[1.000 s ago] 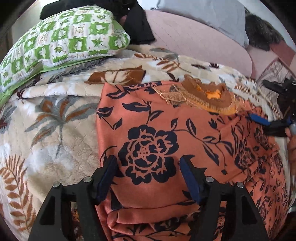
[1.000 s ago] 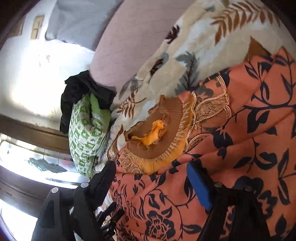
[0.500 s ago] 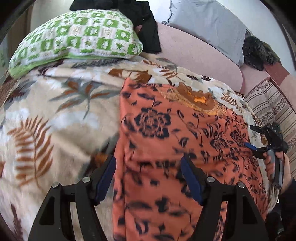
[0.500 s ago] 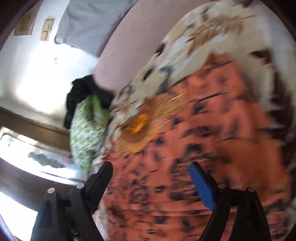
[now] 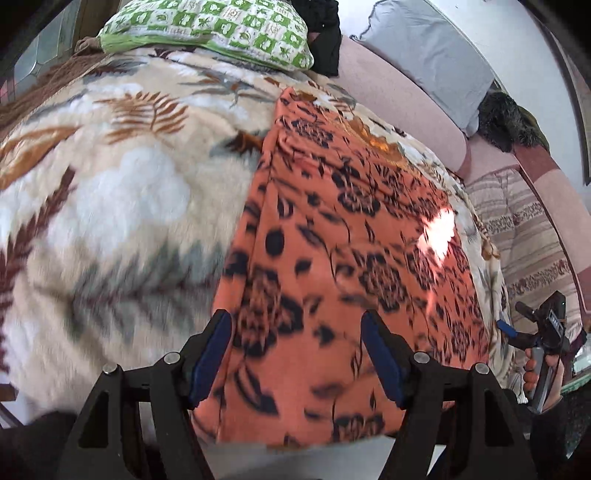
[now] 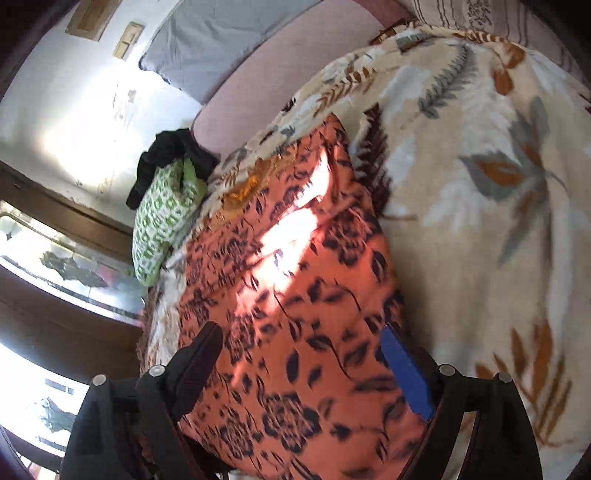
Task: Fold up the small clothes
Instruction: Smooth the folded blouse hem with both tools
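Sunlit bed (image 5: 110, 192) with a leaf-print blanket carries the orange floral garment (image 5: 332, 258), spread flat. Left hand-held gripper (image 5: 295, 354) and right hand-held gripper (image 6: 306, 365) gape wide above its near edge, holding nothing. Green pillow (image 5: 221, 29) lies far left.

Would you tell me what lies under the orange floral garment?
The orange floral garment lies on a cream leaf-print blanket, which shows all around it. Whatever is directly beneath the cloth, or folded under it, is covered.

Orange garment's (image 5: 332, 240) near edge blurred
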`<action>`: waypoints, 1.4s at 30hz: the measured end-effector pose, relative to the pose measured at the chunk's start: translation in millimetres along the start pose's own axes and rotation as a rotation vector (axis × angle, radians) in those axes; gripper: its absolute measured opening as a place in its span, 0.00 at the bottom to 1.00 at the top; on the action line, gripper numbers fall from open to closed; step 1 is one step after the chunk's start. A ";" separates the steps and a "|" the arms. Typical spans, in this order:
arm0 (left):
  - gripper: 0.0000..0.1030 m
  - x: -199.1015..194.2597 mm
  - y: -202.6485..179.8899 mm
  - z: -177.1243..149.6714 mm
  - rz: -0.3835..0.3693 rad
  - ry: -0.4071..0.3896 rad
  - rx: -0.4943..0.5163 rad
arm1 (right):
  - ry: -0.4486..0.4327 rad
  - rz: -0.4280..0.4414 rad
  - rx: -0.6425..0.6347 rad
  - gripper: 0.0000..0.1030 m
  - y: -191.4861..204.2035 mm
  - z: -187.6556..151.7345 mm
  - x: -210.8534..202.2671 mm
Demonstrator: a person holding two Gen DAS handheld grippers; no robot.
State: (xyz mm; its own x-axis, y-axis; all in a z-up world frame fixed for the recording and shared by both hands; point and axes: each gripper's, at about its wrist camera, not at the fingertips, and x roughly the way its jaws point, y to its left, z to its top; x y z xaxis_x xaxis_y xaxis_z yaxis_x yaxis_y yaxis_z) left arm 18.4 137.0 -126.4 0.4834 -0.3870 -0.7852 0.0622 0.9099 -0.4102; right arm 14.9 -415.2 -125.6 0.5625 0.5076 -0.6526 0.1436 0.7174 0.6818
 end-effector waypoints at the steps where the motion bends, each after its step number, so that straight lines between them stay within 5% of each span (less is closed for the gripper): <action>1: 0.71 -2.3 0.0 -8.3 -0.003 0.007 0.007 | 0.012 -0.014 0.004 0.87 -7.5 -11.5 -4.7; 7: 0.71 -3.7 9.7 -34.9 -0.008 0.033 -0.011 | 0.079 0.023 0.038 0.87 -34.7 -52.2 -17.9; 12: 0.71 2.6 18.9 -42.6 -0.019 0.048 -0.075 | 0.114 -0.031 0.077 0.86 -45.9 -52.5 -0.6; 20: 0.71 -5.5 22.7 -48.1 -0.037 0.032 -0.116 | 0.129 -0.004 0.024 0.82 -33.2 -62.0 -2.1; 25: 0.71 -3.1 25.9 -47.1 -0.007 0.030 -0.136 | 0.151 -0.019 0.030 0.70 -35.0 -65.7 2.6; 30: 0.71 -12.9 26.3 -46.5 0.063 -0.016 -0.108 | 0.147 0.002 0.014 0.70 -29.3 -70.2 -2.4; 38: 0.70 8.0 20.6 -49.3 0.079 0.061 -0.066 | 0.171 0.007 0.034 0.69 -34.8 -69.6 1.8; 41: 0.36 10.9 17.7 -49.8 0.093 0.077 -0.044 | 0.172 0.010 0.043 0.58 -37.6 -69.1 1.1; 42: 0.32 12.5 19.1 -49.6 0.106 0.083 -0.045 | 0.176 0.005 0.042 0.51 -38.4 -68.7 1.6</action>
State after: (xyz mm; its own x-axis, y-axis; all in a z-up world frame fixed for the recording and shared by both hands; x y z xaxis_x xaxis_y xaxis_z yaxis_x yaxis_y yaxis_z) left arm -17.6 142.2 -167.1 0.4111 -0.3015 -0.8603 -0.0253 0.9396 -0.3413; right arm -45.7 -409.1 -175.6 0.4128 0.5891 -0.6947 0.1771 0.6962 0.6956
